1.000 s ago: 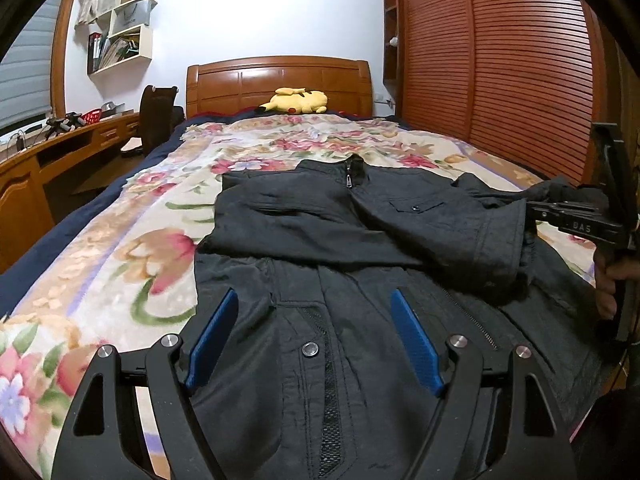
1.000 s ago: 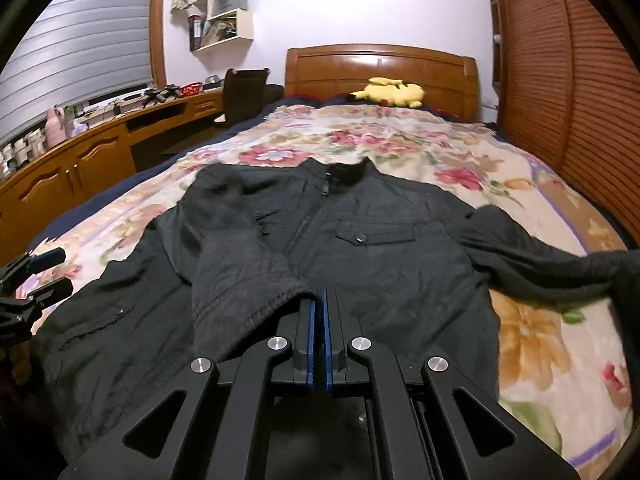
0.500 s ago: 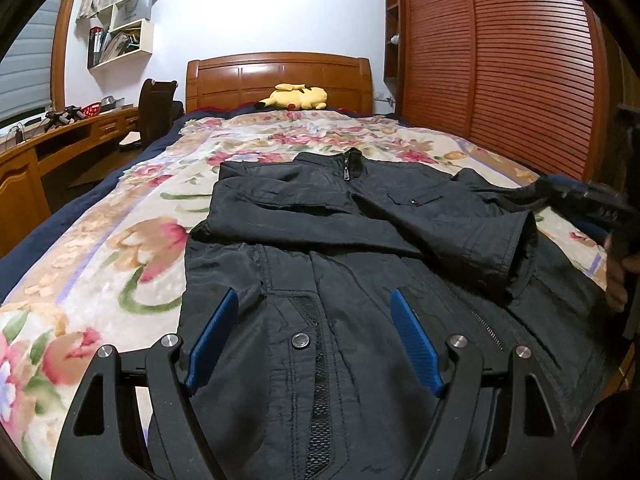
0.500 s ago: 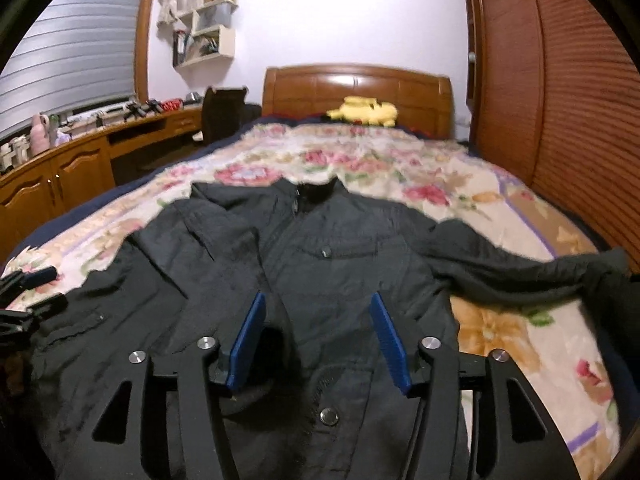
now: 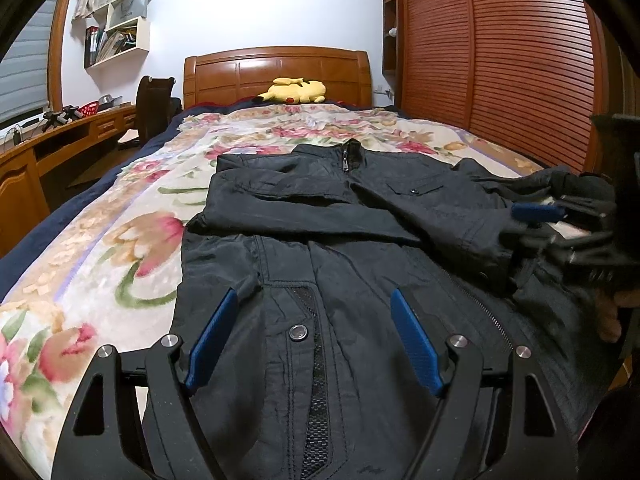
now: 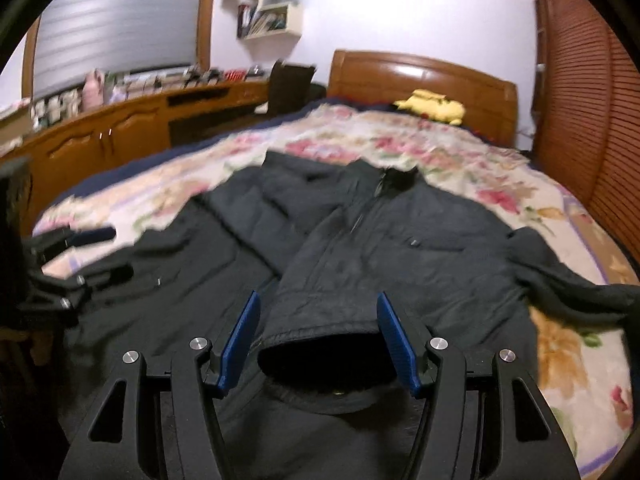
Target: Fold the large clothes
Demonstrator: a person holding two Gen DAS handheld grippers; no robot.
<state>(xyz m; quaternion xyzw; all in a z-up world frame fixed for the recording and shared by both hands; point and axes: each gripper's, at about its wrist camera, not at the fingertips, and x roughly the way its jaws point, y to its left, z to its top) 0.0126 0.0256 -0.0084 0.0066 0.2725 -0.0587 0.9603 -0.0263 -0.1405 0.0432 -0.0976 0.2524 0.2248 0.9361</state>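
Released, the sleeve cuff (image 6: 320, 344) lies between spread right gripper (image 6: 318, 336) fingers — left gripper (image 5: 312, 336) spread — floral bedspread (image 5: 120, 240).

The left gripper (image 5: 312, 336) and right gripper (image 6: 318, 338) are built from matte black triangular-cutout frames. 2 ribbed blue pads (image 5: 212, 336) and 4 silver screws (image 5: 458, 341) are carried at lower frame.

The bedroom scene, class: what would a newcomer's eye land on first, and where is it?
A large black zip-up jacket lies spread on the floral bedspread, one sleeve folded across its chest, its cuff between the open blue pads of the right gripper. A yellow plush toy rests by the wooden headboard.
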